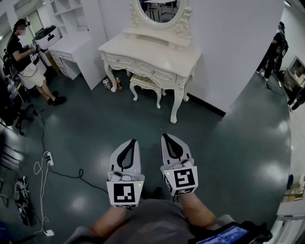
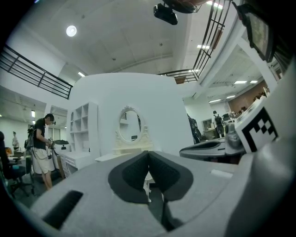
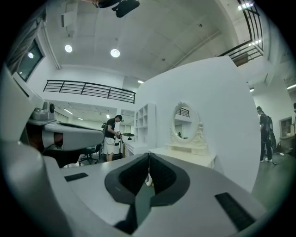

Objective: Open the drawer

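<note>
While level, left gripper point(image 1: 133, 141) flanks right gripper point(image 1: 165, 137).

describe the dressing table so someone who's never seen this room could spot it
Find the white partition wall rising from the green floor. Against it stands the cream dressing table, an oval mirror on top and a stool tucked beneath. Unlike the plain white cabinet to its left, it has curved, carved legs.

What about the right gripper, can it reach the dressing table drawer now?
Probably not yet: the right gripper sits well short of the drawer, though open floor leaves the way free.
</note>
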